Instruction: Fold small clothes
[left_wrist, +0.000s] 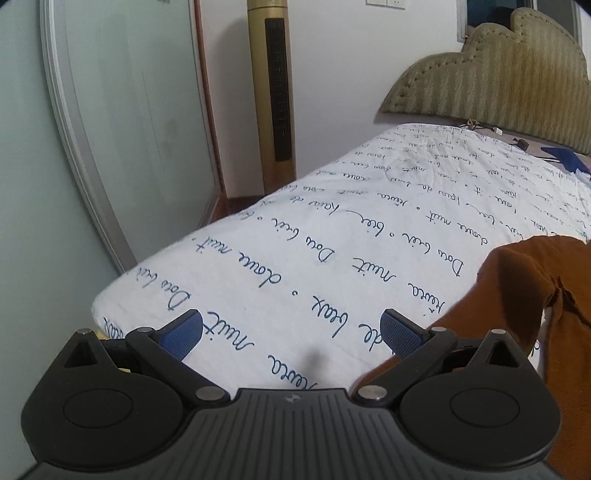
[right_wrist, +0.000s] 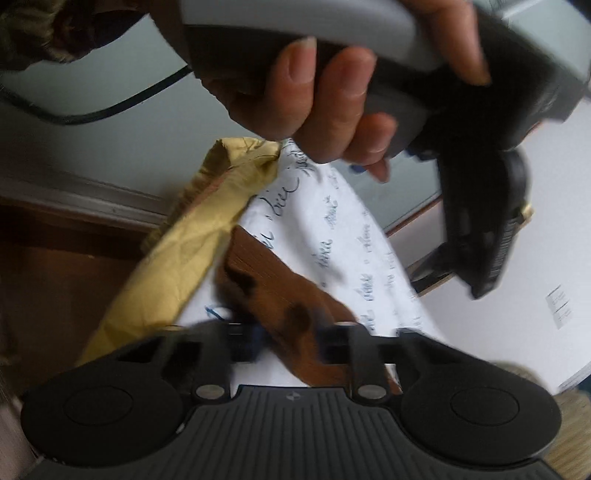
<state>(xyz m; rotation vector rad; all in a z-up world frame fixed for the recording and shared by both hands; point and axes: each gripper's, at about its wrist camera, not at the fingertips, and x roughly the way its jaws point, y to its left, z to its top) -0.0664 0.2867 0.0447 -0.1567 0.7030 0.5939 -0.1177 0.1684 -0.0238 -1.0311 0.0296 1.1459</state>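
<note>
Lying right of left gripper (left_wrist: 291, 332): garment (left_wrist: 517, 295)

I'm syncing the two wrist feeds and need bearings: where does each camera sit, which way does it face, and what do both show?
Left wrist: sits on the left gripper, looking along its open fingers up the bed's script-printed sheet toward the headboard and tower fan; no hand shows.
Right wrist: sits on the right gripper, blurred, jaw state unclear, facing brown garment, yellow cloth and the left hand holding the other gripper.
Shared: the sheet, the brown garment and the left gripper.
</note>
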